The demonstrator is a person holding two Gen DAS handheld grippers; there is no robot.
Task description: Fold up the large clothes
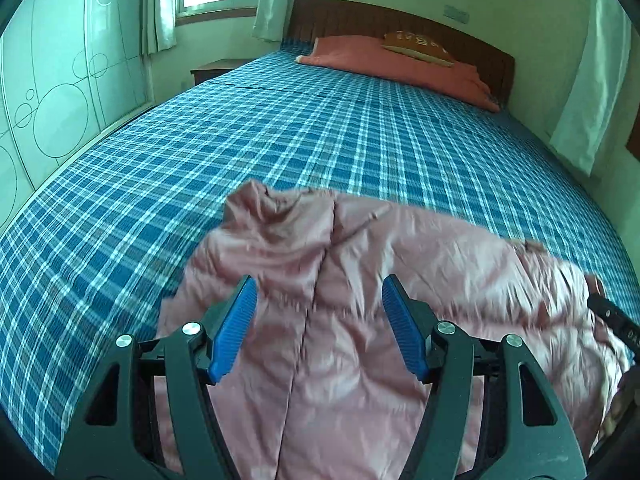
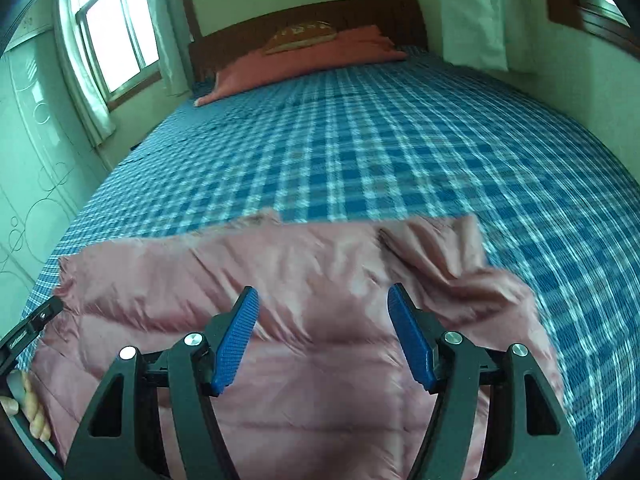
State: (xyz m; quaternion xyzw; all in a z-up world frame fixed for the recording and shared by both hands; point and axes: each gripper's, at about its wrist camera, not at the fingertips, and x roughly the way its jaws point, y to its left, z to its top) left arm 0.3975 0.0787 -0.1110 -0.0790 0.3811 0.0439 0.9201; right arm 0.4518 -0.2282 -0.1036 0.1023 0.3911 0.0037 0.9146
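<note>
Left wrist view: pink jacket [image 1: 360, 280] lies on the bed's plaid sheet [image 1: 200, 140], spreading under and past the left gripper [image 1: 319, 288].
Left gripper state: jaws wide apart, nothing between the pads, fabric below them.
Right gripper [image 2: 323, 296]: jaws also wide, hovering over the jacket's quilted panel.
Writing: none readable.
Materials: jacket shiny, puffy, stitched in bands; sheet blue-and-white checks; pads [image 2: 234, 344] ribbed blue, arms black.

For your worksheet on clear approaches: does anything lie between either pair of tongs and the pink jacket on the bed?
Nothing visible does. The left tongs and right tongs stand open directly over the pink jacket, which lies uncovered on the plaid bed sheet.
</note>
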